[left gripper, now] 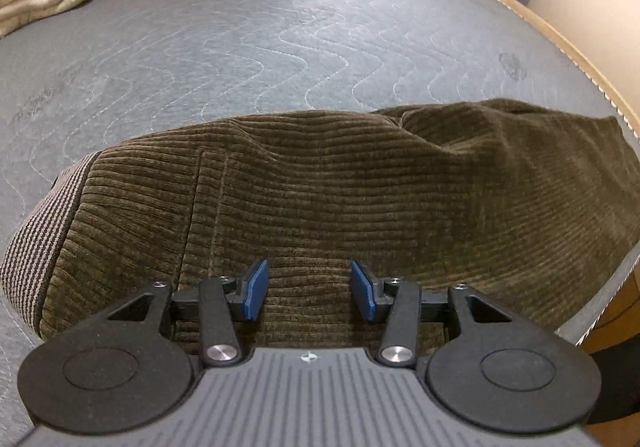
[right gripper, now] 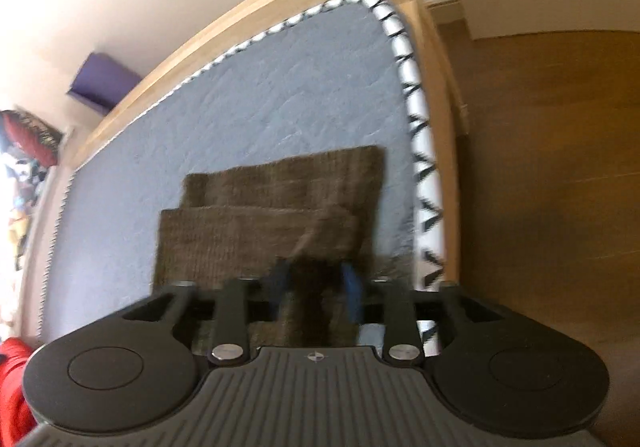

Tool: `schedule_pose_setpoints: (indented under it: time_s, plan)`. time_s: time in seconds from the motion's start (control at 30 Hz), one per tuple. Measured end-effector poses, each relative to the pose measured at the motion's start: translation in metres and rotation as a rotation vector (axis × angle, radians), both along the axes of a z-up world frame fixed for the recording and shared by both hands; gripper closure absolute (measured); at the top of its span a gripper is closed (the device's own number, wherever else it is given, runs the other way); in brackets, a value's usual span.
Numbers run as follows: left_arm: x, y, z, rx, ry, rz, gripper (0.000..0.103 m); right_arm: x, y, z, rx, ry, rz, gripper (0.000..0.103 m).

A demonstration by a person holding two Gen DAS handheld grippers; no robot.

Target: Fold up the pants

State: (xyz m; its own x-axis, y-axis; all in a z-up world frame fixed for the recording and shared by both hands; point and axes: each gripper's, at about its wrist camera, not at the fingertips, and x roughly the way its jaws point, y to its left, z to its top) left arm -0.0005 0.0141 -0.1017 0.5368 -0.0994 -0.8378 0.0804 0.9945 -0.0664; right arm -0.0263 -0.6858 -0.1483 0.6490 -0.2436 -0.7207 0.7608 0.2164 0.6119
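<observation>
- Pants (left gripper: 320,187): olive corduroy, laid on the grey bed (left gripper: 240,47) near its corner, legs stacked to start a fold.
- Left tongs (left gripper: 310,289): parted, hovering over the cloth, gripping nothing.
- Right tongs (right gripper: 316,287): parted; a dark fold stands between the pads; contact blurred.

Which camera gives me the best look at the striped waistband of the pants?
The left wrist view: the striped waistband shows sharp along the left end of the brown corduroy pants. The right wrist view is blurred and shows only the stacked leg ends, no waistband.
</observation>
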Motion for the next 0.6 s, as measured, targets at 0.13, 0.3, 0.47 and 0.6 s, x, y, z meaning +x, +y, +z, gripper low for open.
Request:
schedule_pose_setpoints:
  time_s: [0.13, 0.3, 0.47, 0.6]
  plan:
    - [-0.002, -0.001, -0.002, 0.011, 0.001, -0.005, 0.052, 0.003, -0.004, -0.004, -0.011, 0.005, 0.005, 0.057]
    - [-0.004, -0.004, -0.006, 0.045, -0.008, -0.028, 0.052, 0.021, 0.007, 0.014, -0.187, 0.056, 0.088, 0.089]
    - [-0.004, -0.005, -0.009, 0.052, -0.014, -0.022, 0.052, 0.04, 0.057, 0.079, -0.618, -0.162, 0.361, 0.091]
    - [-0.004, -0.003, -0.01, 0.045, -0.02, -0.014, 0.052, 0.033, 0.038, 0.074, -0.576, -0.109, 0.233, 0.092]
